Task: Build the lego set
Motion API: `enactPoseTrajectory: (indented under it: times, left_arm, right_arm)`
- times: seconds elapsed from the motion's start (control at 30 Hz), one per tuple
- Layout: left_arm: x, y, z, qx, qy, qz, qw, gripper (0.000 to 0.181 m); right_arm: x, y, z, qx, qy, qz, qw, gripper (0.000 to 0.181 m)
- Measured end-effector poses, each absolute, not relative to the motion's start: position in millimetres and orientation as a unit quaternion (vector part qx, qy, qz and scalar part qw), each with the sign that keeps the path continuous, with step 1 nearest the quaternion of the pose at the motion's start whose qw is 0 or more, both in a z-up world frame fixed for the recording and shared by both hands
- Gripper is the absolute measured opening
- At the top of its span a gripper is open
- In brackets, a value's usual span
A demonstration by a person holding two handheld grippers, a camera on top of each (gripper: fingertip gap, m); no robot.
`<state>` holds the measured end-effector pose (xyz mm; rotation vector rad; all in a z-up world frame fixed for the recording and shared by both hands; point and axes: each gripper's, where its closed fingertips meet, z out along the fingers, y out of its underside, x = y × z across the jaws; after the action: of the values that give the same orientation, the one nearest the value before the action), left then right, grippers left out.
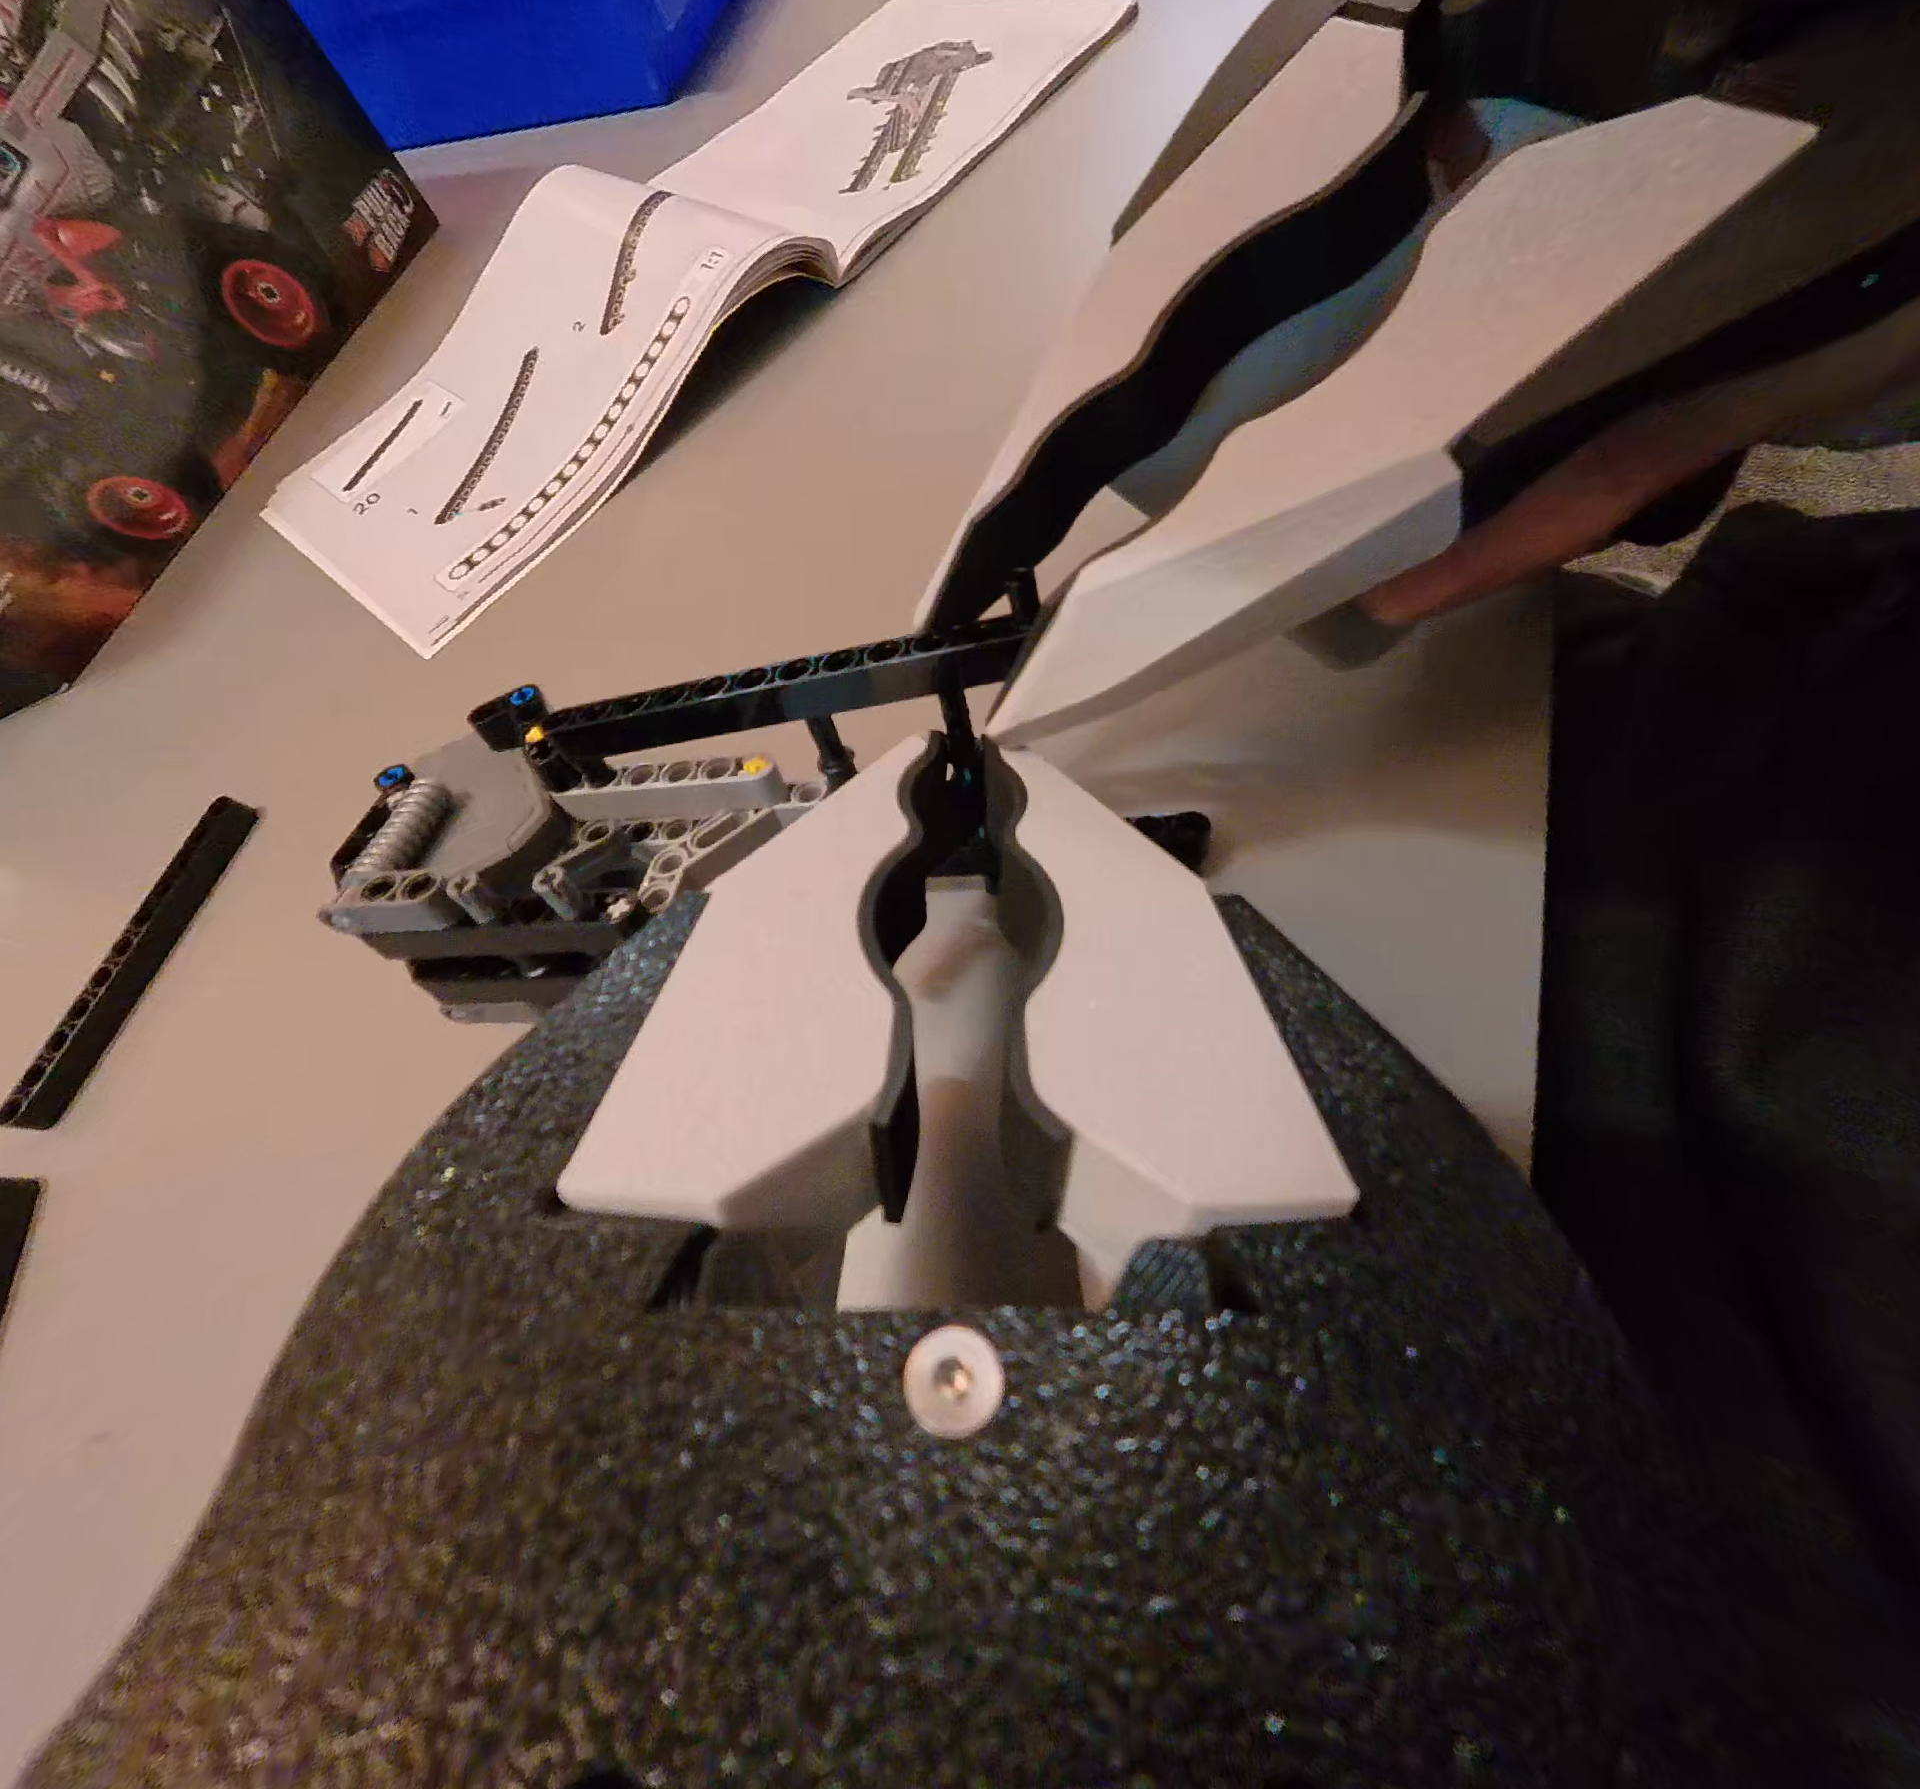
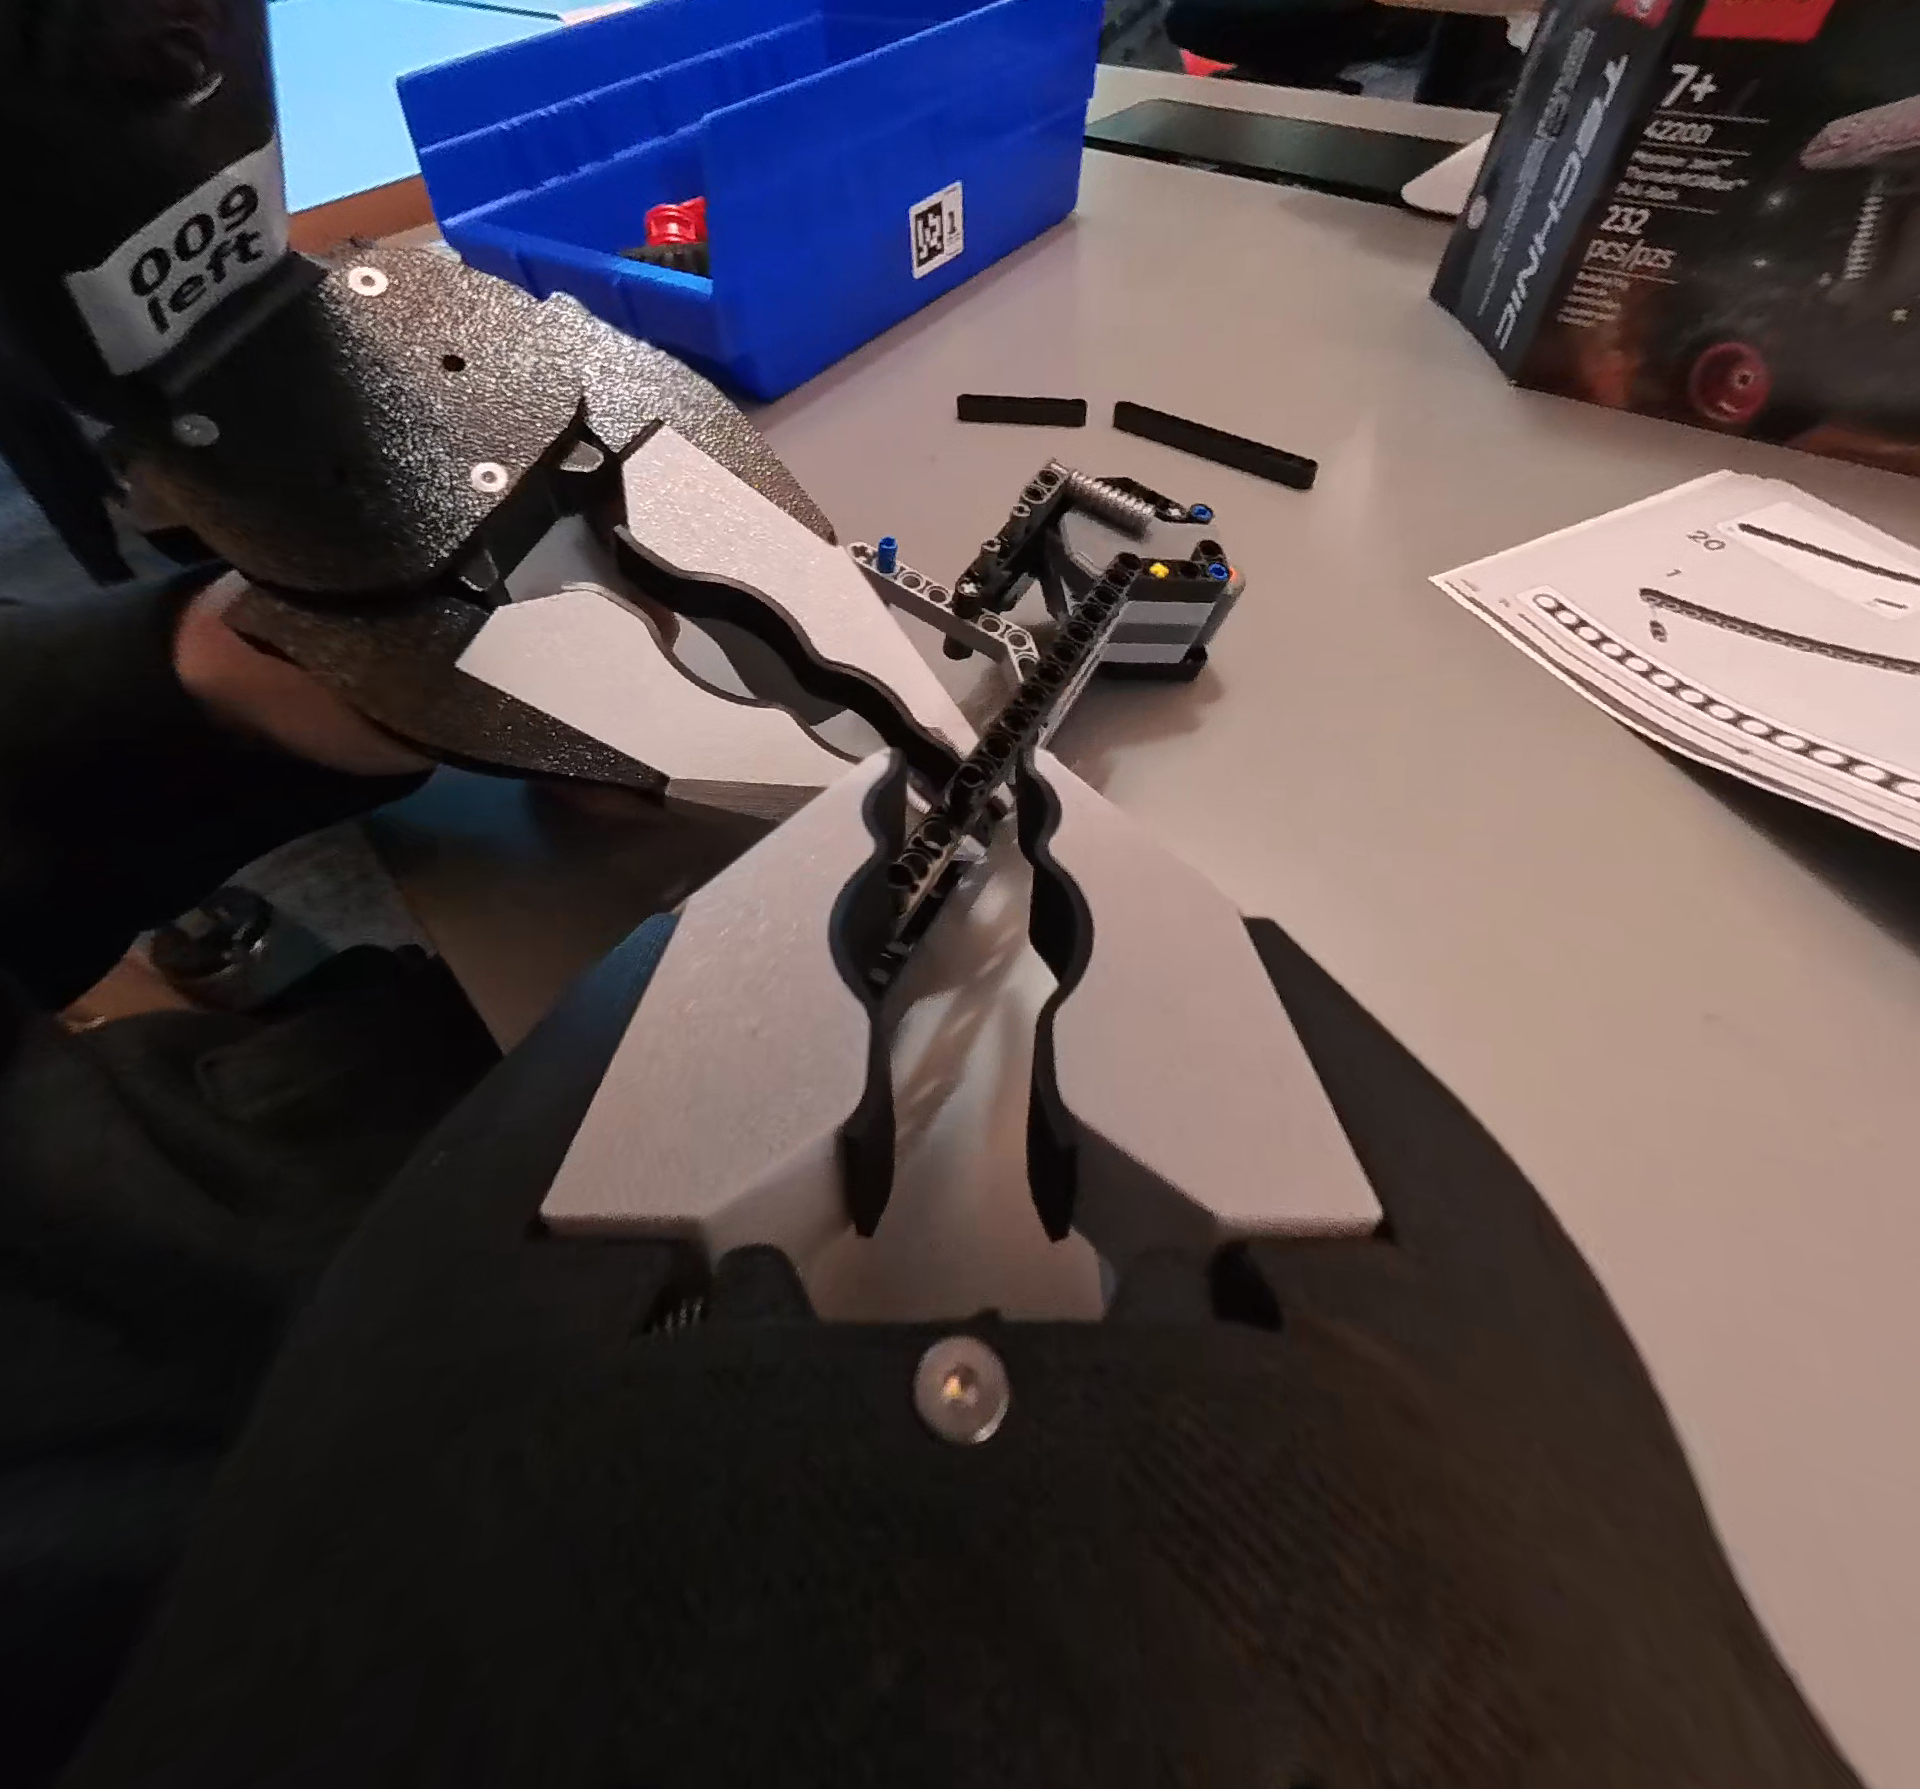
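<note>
Left tongs [image 1: 961, 752] clenched on black pin [image 1: 958, 716], right tongs [image 2: 951, 783] gripping long black beam [image 2: 1039, 690]

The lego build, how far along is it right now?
Early. Done: a small grey-black assembly sits on the table. In hand: the right gripper pinches a long black beam joined to it, while the left gripper grips a thin black part beneath. Left: two loose beams and the parts in the blue bin.
</note>
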<state>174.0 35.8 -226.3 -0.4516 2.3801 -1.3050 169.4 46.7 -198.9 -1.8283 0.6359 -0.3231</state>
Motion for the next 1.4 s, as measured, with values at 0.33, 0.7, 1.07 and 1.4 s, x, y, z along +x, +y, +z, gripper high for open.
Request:
enactPoseTrajectory:
  times: [0.33, 0.7, 1.07, 1.4]
  left_arm:
    - [178.1, 38.1, -227.9, -0.195, 0.846, -0.468, 0.164, 0.005]
    - [178.9, 44.8, -227.2, -0.224, 0.837, -0.459, 0.194, 0.005]
    - [180.9, 48.4, -227.3, -0.227, 0.836, -0.449, 0.220, 0.005]
    - [181.3, 56.3, -227.6, -0.272, 0.824, -0.444, 0.224, 0.004]
  right_arm:
    - [179.8, 43.0, -204.2, -0.778, 0.300, -0.188, 0.519, 0.006]
    - [180.1, 52.2, -203.3, -0.782, 0.299, -0.165, 0.521, 0.006]
    - [182.3, 54.9, -203.4, -0.753, 0.339, -0.146, 0.545, 0.004]
    - [181.8, 61.8, -204.6, -0.745, 0.353, -0.139, 0.548, 0.005]
